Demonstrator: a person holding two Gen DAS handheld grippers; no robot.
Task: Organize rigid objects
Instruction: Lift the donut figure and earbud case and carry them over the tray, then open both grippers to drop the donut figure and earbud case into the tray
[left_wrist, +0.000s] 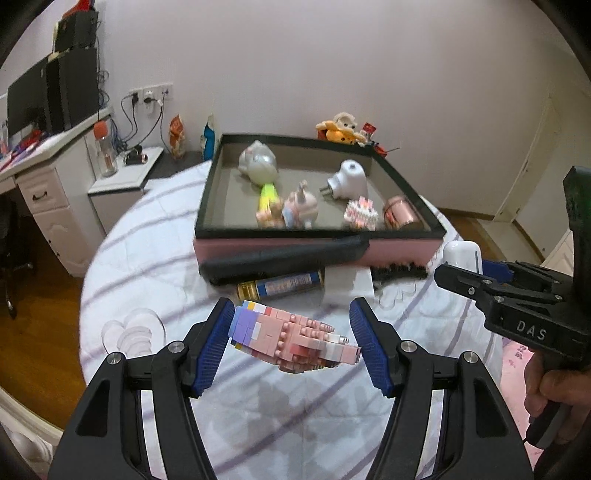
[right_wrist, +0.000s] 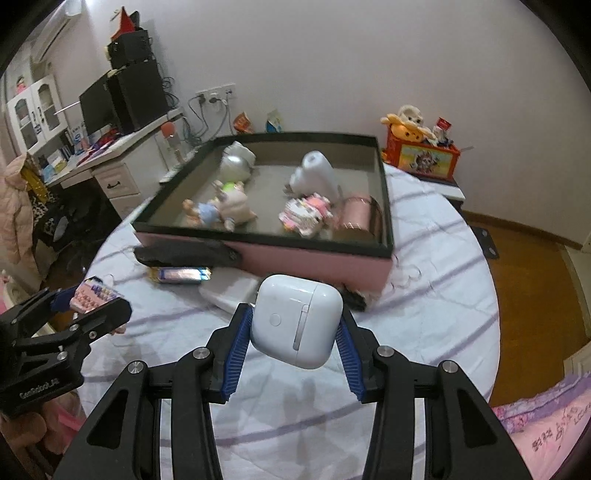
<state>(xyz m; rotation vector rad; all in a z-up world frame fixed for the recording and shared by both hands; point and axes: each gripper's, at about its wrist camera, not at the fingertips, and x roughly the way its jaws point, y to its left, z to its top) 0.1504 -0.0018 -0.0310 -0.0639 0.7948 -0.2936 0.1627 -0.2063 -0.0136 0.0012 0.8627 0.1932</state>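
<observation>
My left gripper (left_wrist: 291, 332) is shut on a pink and purple brick-built toy (left_wrist: 291, 341) and holds it above the striped bedcover. My right gripper (right_wrist: 295, 325) is shut on a white earbud case (right_wrist: 295, 321), also held above the cover. Each gripper shows in the other's view: the right one (left_wrist: 458, 275) with the white case (left_wrist: 461, 254), the left one (right_wrist: 96, 306) with the brick toy (right_wrist: 92, 295). Ahead stands a pink box with a black rim (left_wrist: 317, 233), also in the right wrist view (right_wrist: 258, 236). It holds several toys, a white plug and a copper tin.
In front of the box lie a black comb-like bar (left_wrist: 284, 258), a blue and gold tube (left_wrist: 284, 286), a white flat item (left_wrist: 347, 286) and a black brush (left_wrist: 399, 272). A white desk (left_wrist: 48, 173) stands at left. A red toy box (right_wrist: 421, 158) stands behind right.
</observation>
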